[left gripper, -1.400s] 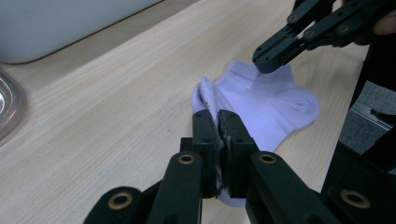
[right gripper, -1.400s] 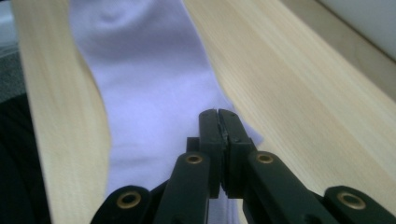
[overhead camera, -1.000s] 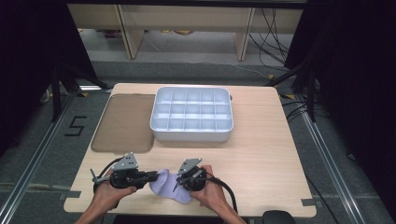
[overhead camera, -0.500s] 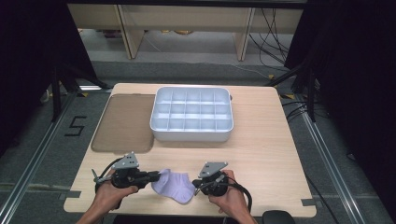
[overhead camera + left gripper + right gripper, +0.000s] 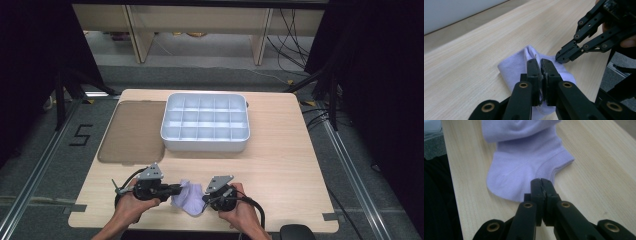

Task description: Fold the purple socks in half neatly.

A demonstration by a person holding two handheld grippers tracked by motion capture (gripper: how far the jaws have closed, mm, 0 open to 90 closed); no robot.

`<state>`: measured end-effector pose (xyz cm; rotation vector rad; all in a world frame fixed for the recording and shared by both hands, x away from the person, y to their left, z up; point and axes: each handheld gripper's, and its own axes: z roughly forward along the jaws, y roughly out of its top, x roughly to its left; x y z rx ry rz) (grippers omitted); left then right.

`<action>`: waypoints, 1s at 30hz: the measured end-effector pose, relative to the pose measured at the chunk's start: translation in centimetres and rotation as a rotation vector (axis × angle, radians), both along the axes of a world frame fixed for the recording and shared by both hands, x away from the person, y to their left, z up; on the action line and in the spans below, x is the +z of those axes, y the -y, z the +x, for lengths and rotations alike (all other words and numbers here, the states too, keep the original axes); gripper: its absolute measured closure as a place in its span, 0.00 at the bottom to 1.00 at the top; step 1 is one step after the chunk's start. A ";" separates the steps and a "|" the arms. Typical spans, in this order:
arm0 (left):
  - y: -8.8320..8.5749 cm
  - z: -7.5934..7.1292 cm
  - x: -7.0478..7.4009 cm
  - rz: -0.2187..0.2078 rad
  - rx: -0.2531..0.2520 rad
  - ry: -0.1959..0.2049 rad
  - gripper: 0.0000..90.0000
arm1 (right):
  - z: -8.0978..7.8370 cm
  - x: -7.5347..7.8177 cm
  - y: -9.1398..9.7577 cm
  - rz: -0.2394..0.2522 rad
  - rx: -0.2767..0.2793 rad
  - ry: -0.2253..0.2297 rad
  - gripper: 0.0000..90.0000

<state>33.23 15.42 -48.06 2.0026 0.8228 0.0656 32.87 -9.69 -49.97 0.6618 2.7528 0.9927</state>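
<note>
- Since a sec ago: both hands drifted right along the table's near edge, the lilac sock going w/ them, now bunched shorter.
- Sock lies on the table betw. the two tongs, near edge, well short of the white divided tray.
- Left gripper: jaws clenched on the sock's left part.
- Right gripper: jaws clenched tight at the sock's right edge; whether fabric is pinched can't be told.

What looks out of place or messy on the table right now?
The purple sock lies rumpled and folded over at the table's near edge, between the two shut grippers. The white divided tray and brown mat sit straight. Nothing looks spilled or damaged.
</note>
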 end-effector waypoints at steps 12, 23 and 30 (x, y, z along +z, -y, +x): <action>1.9 0.6 -1.4 0.011 -0.014 -0.009 0.95 | 0.1 -0.1 0.0 0.012 -0.008 0.000 1.00; 3.1 0.5 -2.0 -0.002 -0.028 -0.002 0.94 | 0.1 -0.3 0.0 0.016 0.005 -0.003 0.99; 3.1 0.7 -2.2 -0.072 -0.077 -0.028 0.81 | 0.0 -0.1 0.2 0.002 -0.019 -0.029 0.98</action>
